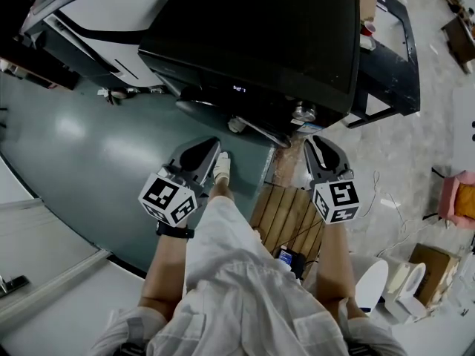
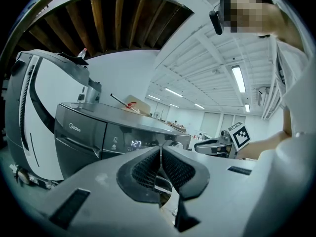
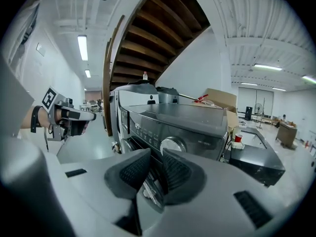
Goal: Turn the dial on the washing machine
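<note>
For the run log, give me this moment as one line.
left gripper: shut, empty | right gripper: open, empty, short of dial | dial: untouched

We count two grippers, the left gripper (image 1: 213,149) and the right gripper (image 1: 316,144), and ahead of them one washing machine (image 1: 252,43), one dial (image 3: 173,144) and one red cup (image 3: 238,138).

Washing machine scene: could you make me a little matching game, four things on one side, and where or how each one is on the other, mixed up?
Things:
1 dial
2 red cup
3 left gripper
4 right gripper

Place or state:
A jaws together
B silver, on the washing machine front panel
C jaws slightly apart, nothing between them
D on the dark counter beside the machine

Pairs: 1-B; 2-D; 3-A; 4-C
</note>
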Available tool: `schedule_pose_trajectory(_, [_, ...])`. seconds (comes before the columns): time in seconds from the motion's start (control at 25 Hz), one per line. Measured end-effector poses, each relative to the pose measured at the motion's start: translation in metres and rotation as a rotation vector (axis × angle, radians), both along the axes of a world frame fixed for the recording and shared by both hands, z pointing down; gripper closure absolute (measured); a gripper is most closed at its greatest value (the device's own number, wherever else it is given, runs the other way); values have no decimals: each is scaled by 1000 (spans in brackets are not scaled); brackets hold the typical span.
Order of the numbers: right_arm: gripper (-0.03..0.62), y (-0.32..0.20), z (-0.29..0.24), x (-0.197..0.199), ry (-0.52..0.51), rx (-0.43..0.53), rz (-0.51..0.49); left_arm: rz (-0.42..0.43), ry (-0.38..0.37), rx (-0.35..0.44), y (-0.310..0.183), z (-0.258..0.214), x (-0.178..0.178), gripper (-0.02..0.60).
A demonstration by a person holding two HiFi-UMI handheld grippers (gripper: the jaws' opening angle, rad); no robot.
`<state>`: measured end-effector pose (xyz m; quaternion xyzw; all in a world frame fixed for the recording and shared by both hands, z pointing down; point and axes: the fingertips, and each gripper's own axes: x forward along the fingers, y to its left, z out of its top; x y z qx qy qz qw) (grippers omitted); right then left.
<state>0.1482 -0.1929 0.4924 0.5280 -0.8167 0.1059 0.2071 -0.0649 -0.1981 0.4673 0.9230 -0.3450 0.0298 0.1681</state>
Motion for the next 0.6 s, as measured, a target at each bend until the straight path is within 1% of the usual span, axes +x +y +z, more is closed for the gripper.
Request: schedule_pose_trajectory(0.6, [494,-11,1,6,17,3,22,11,-3,7,-2,-2,0,565])
